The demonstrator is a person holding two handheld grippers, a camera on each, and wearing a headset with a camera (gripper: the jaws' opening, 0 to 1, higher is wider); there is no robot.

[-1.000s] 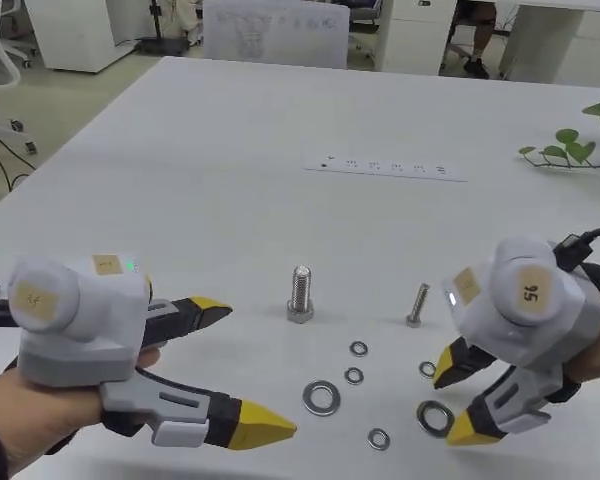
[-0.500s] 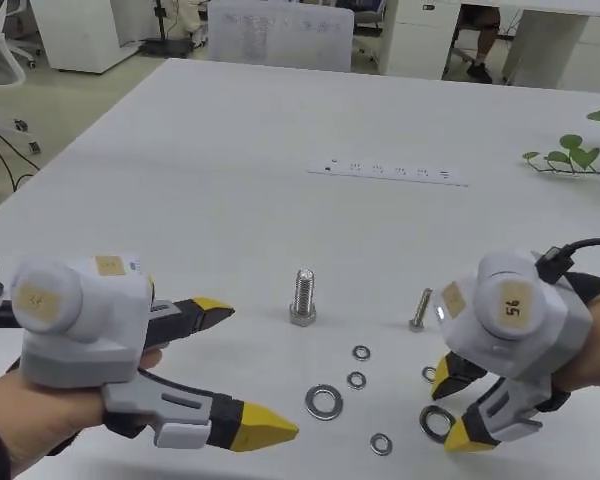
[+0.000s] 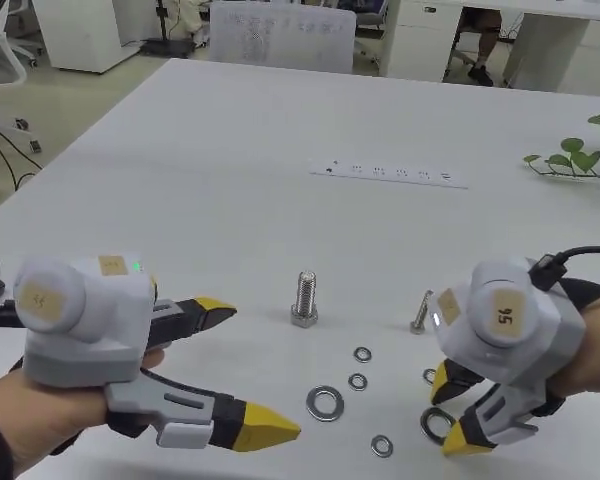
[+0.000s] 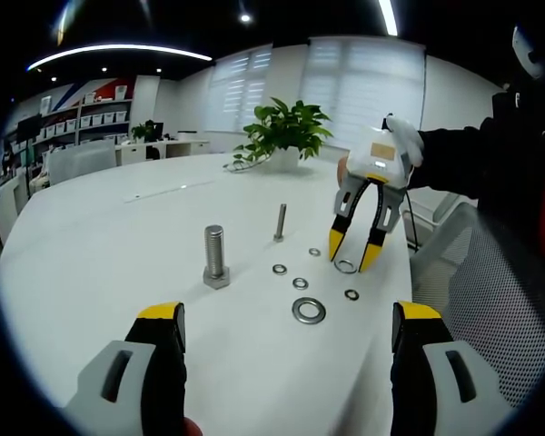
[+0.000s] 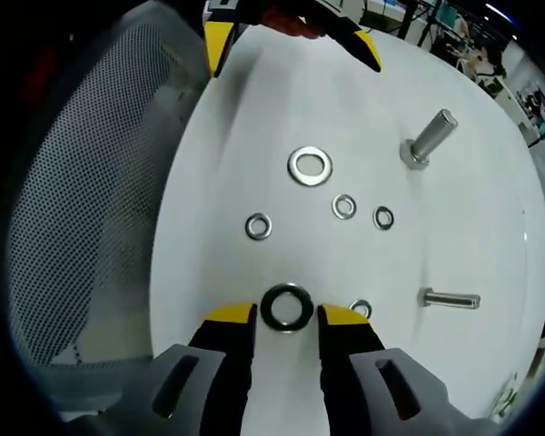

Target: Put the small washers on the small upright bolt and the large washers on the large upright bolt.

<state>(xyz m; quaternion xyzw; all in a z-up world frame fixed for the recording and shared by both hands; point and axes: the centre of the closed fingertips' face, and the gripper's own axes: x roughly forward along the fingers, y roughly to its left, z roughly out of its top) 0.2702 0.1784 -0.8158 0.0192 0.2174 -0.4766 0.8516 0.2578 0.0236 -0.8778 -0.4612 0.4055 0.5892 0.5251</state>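
- Six washers (image 3: 357,381) lay flat on the white table (image 3: 230,180), none on either bolt. Judged: task at its start, with all six left to place.
- Jaws of the right gripper (image 5: 288,314) stood open, tips low at the table, straddling one large washer (image 5: 286,307). It lay between the yellow tips, close to both and not gripped; contact could not be told.
- One small washer (image 5: 361,309) lay just beside one tip. Three more small washers (image 5: 344,206) and the second large washer (image 5: 310,166) lay farther out.
- Beyond them stood the large bolt (image 3: 304,298) and the small bolt (image 3: 421,311), both upright and bare.
- Jaws of the left gripper (image 3: 255,372) were wide open and empty, off to the left of the washers.
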